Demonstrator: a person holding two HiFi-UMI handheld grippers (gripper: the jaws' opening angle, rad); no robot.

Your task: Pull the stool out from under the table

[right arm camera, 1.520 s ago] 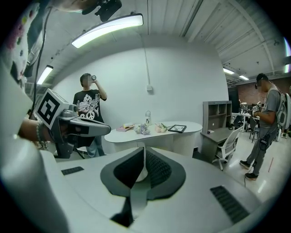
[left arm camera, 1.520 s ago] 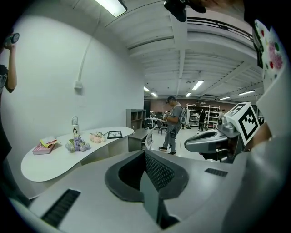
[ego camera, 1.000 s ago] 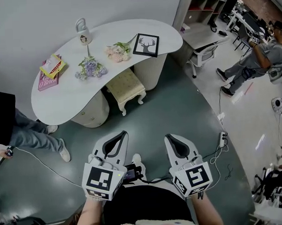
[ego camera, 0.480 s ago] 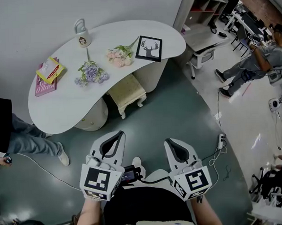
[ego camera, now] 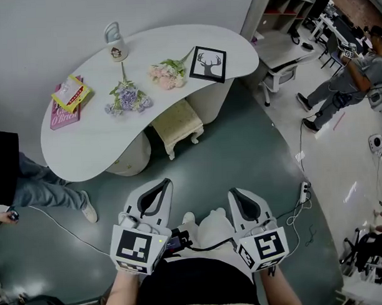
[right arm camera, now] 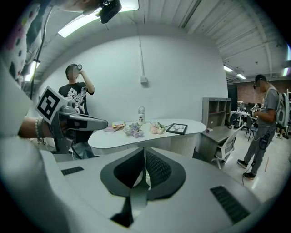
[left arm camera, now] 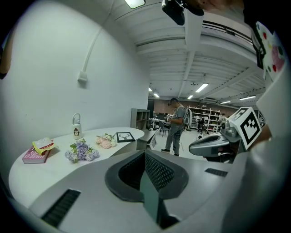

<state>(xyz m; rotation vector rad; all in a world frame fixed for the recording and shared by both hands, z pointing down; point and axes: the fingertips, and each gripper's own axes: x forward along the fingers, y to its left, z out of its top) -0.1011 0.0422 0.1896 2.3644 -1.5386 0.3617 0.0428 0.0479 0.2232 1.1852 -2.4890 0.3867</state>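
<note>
Stool (ego camera: 178, 123) half under table (ego camera: 84, 143); frame (ego camera: 208, 62) right, books (ego camera: 65, 100) left on top

A black-framed deer picture (ego camera: 208, 64) lies just beside a bunch of pink flowers (ego camera: 165, 73), with purple flowers (ego camera: 128, 98) near them. A white bottle (ego camera: 114, 44) stands upright close to the wall (ego camera: 49, 22). A yellow packet (ego camera: 71, 91) rests on a pink book (ego camera: 65, 109). A power strip (ego camera: 304, 190) lies on the grey floor (ego camera: 241, 153). A person in grey (ego camera: 348, 81) stands near an office chair (ego camera: 282, 73).
</note>
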